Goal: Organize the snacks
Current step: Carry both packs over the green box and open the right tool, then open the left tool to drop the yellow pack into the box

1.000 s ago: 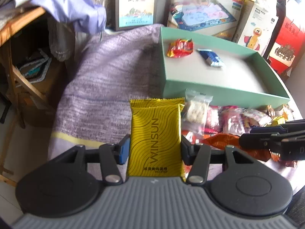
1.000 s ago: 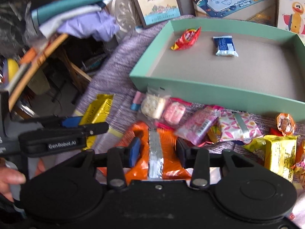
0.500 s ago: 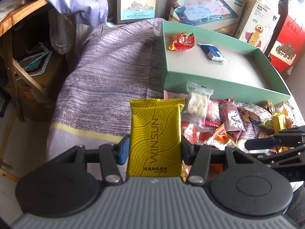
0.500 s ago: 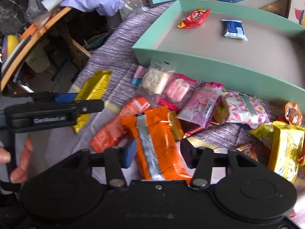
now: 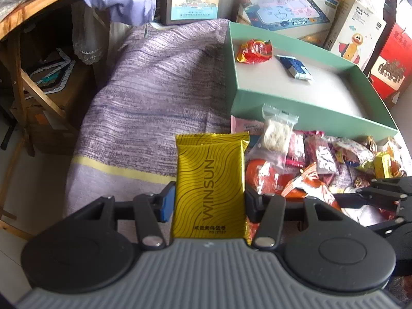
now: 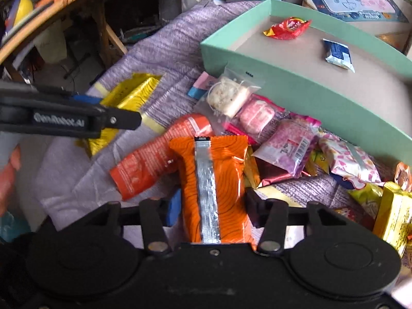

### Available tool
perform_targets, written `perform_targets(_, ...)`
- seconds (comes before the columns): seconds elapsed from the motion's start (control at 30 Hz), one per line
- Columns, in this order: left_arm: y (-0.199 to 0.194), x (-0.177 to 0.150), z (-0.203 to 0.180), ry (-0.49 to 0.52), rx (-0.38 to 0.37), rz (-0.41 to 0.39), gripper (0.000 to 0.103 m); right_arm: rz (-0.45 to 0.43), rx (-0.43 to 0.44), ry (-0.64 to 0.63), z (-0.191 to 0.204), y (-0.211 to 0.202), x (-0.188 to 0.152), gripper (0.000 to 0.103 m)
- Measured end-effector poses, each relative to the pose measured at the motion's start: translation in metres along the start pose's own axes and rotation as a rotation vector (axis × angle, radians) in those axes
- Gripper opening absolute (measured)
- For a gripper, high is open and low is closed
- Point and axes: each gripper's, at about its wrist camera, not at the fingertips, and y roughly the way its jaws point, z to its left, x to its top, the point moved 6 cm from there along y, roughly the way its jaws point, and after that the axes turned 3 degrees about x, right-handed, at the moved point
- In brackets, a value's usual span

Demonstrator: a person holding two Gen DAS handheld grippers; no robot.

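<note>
My left gripper (image 5: 209,203) clamped the yellow "WINSUN" packet (image 5: 209,185) — my right gripper (image 6: 212,206) had been closing, pads against the orange packet (image 6: 212,180).

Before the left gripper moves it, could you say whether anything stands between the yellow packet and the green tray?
Only the near wall of the tray and the clear bag at its foot; lifting over should clear both.

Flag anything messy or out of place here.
Most snacks sit in an overlapping heap on the purple cloth, outside the green tray, which holds only a red packet and a blue packet. Nothing looks spilled or torn.
</note>
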Motion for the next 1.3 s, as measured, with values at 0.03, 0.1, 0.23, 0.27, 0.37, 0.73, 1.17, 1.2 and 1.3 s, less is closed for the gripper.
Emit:
perform_targets(0.03,-0.002,0.003,0.0,-0.003,-0.004,-0.006,0.052,-0.015,0.02,0.031,-0.003,-0.007,0.003,0.05)
perform_targets(0.1,-0.006,0.011,-0.003,-0.002,-0.013,-0.02,0.052,-0.056,0.054,0.088,-0.011,-0.024,0.011,0.05)
perform_targets(0.23,-0.015,0.04,-0.019,0.03,-0.033,-0.073,0.052,-0.152,0.055,0.164,-0.037,-0.061,0.03,0.05)
perform_targets(0.27,-0.017,0.048,-0.023,0.041,-0.037,-0.086,0.052,-0.177,0.04,0.18,-0.047,-0.071,0.035,0.05)
perform_targets(0.37,-0.022,0.076,-0.039,0.073,-0.048,-0.131,0.052,-0.227,-0.023,0.234,-0.082,-0.09,0.047,0.05)
perform_targets(0.73,0.024,0.153,-0.082,0.123,-0.039,-0.109,0.052,-0.29,-0.226,0.5,-0.23,-0.117,0.061,0.05)
perform_targets(1.17,0.081,0.159,-0.089,0.192,0.051,-0.039,0.084,-0.232,-0.22,0.542,-0.269,-0.074,0.062,0.072)
perform_targets(1.2,0.076,0.159,-0.089,0.198,0.061,-0.064,0.095,-0.247,-0.217,0.539,-0.267,-0.077,0.062,0.085)
perform_targets(1.3,0.064,0.159,-0.088,0.2,0.07,-0.105,0.099,-0.287,-0.208,0.526,-0.261,-0.089,0.061,0.096)
